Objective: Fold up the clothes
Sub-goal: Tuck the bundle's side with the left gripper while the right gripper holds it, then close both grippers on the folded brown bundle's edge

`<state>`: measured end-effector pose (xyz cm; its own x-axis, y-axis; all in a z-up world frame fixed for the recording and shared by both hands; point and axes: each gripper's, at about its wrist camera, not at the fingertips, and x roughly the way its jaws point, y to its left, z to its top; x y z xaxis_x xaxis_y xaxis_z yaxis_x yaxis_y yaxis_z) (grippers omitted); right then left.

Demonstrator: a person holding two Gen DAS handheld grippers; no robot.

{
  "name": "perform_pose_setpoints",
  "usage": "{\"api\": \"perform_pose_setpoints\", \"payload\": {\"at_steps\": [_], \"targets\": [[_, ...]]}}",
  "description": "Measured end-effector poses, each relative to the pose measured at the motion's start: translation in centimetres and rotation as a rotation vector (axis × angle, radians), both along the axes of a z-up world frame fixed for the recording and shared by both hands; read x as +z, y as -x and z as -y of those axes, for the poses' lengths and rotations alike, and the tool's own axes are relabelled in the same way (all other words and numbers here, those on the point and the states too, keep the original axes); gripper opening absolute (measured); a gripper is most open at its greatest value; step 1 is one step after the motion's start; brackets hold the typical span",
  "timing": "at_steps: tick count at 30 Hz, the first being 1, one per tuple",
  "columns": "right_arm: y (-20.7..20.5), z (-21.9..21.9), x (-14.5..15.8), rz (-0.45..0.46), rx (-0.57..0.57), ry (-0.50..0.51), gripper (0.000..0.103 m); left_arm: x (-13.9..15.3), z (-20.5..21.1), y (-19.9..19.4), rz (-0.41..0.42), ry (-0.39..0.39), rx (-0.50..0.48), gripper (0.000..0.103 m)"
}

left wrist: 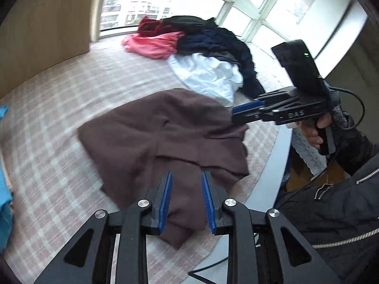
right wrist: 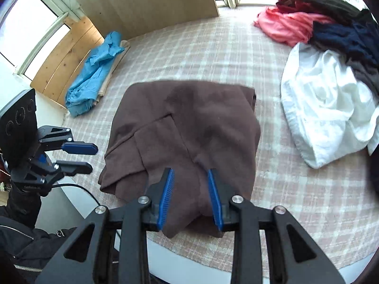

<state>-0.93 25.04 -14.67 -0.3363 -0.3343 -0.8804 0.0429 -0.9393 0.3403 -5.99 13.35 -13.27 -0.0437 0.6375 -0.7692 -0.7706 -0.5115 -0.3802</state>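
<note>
Broadly, one pink-and-white checked bed cover (right wrist: 189,54) bears a partly folded brown knit garment (right wrist: 187,127) at its near edge, with a heap of white, navy, pink and dark unfolded clothes (right wrist: 331,71) well apart toward the window and a blue cloth bundle (right wrist: 94,73) at the far left. Left gripper (left wrist: 186,201) and right gripper (right wrist: 190,196) both hover over the garment's near hem, blue pads apart, holding nothing; the next fold likely wants both corners pinched evenly and edges aligned

Brown garment on a checked bed

The folded brown garment (right wrist: 187,127) lies on the checked cover (right wrist: 296,198); the right gripper (right wrist: 190,172) hangs above its near edge, jaws apart.
</note>
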Motion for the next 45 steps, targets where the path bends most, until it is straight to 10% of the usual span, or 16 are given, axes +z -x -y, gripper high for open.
{"api": "perform_pose_setpoints", "payload": {"at_steps": [3, 7, 10, 16, 36, 45], "targets": [[-0.9, -0.4, -2.9, 0.077, 0.006, -0.015, 0.030, -5.3, -2.0, -0.4, 0.066, 0.113, -0.012, 0.023], [-1.8, -2.4, -0.5, 0.060, -0.027, 0.054, 0.030, -4.6, 0.7, 0.5, 0.155, 0.044, 0.090, 0.023], [-1.5, -5.0, 0.1, 0.001, -0.141, 0.061, 0.046, -2.1, 4.1, 1.7, 0.070, 0.071, 0.270, 0.044], [0.8, -9.1, -2.3, 0.030, -0.296, 0.102, 0.048, -3.8, 7.6, 6.0, 0.228, 0.059, 0.530, 0.063], [4.1, -7.0, -4.2, 0.048, -0.208, 0.148, 0.056, -7.7, 3.8, 7.2, 0.301, 0.168, 0.566, 0.065], [3.5, -4.9, -4.6, 0.013, -0.094, 0.087, 0.070, -7.6, 1.2, 6.4, 0.210, 0.242, 0.494, 0.085]]}}
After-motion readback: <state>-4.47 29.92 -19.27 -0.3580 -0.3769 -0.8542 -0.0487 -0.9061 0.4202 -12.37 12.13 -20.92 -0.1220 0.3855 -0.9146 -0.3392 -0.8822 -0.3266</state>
